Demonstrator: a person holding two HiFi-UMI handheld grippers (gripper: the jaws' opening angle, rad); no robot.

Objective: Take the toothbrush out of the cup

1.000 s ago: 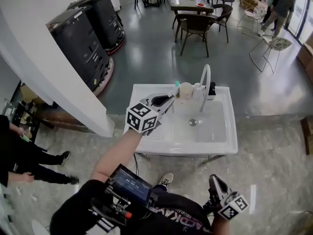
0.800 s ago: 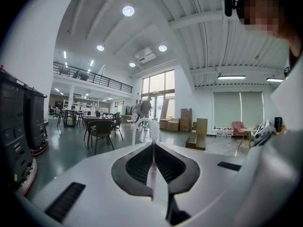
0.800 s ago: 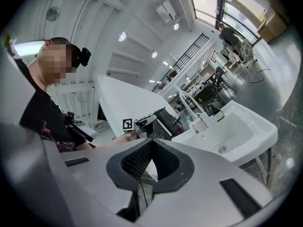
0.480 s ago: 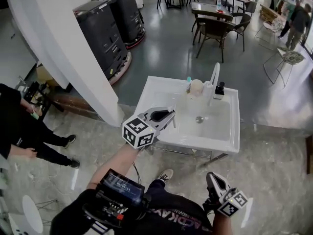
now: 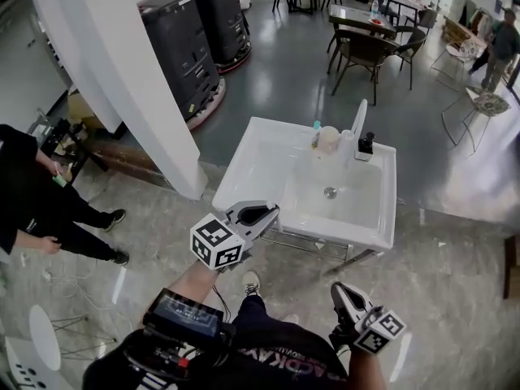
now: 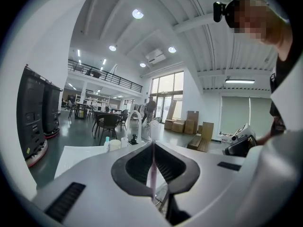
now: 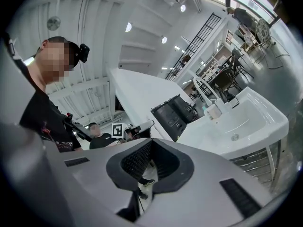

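Note:
My left gripper (image 5: pixel 273 210) hangs in front of the white sink (image 5: pixel 244 165), off its near edge. It is shut on a thin pink-handled toothbrush (image 6: pixel 152 174) whose white head sticks up past the jaw tips in the left gripper view (image 6: pixel 152 145). The cream cup (image 5: pixel 328 139) stands at the sink's back rim next to the faucet (image 5: pixel 357 120), with a teal-topped item (image 5: pixel 316 126) at its left side; the cup (image 6: pixel 114 144) shows small and far in the left gripper view. My right gripper (image 5: pixel 335 288) hangs low by my side, jaws together, nothing between them (image 7: pixel 150 141).
A black bottle (image 5: pixel 366 145) stands right of the faucet. Black machines (image 5: pixel 195 39) and a white pillar (image 5: pixel 106 80) are left of the sink. A person in black (image 5: pixel 32 210) stands at the far left. Tables and chairs (image 5: pixel 366 47) fill the back.
My left gripper has drawn back from the cup, across the sink and past its front edge, toward my body. The right gripper has stayed low.

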